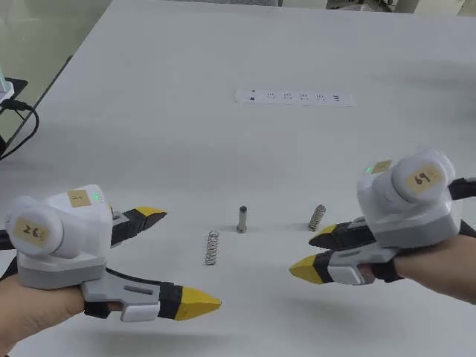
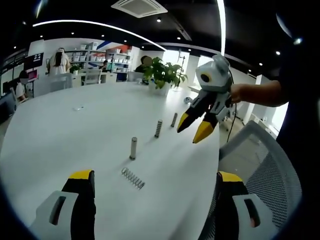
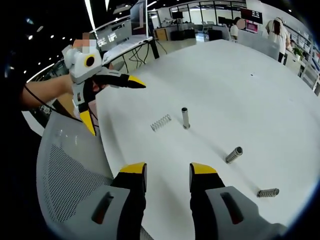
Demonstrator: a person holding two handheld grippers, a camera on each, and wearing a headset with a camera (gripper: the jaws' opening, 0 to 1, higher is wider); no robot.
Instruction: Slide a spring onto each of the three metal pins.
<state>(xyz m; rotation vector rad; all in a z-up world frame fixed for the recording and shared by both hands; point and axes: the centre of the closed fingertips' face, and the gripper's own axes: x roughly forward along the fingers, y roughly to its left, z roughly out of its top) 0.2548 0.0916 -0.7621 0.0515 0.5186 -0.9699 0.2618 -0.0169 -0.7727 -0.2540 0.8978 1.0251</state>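
Note:
A bare metal pin stands upright on the white table. A loose spring lies just in front of it. To its right stands a pin wearing a spring. Beyond that is another slim piece, springy-looking. My left gripper hovers wide open left of the loose spring. My right gripper is open a little, empty, low beside the sprung pin.
A white power strip lies flat farther back on the table. A grey mesh chair stands at the table's near edge. A cable hangs off the far left side.

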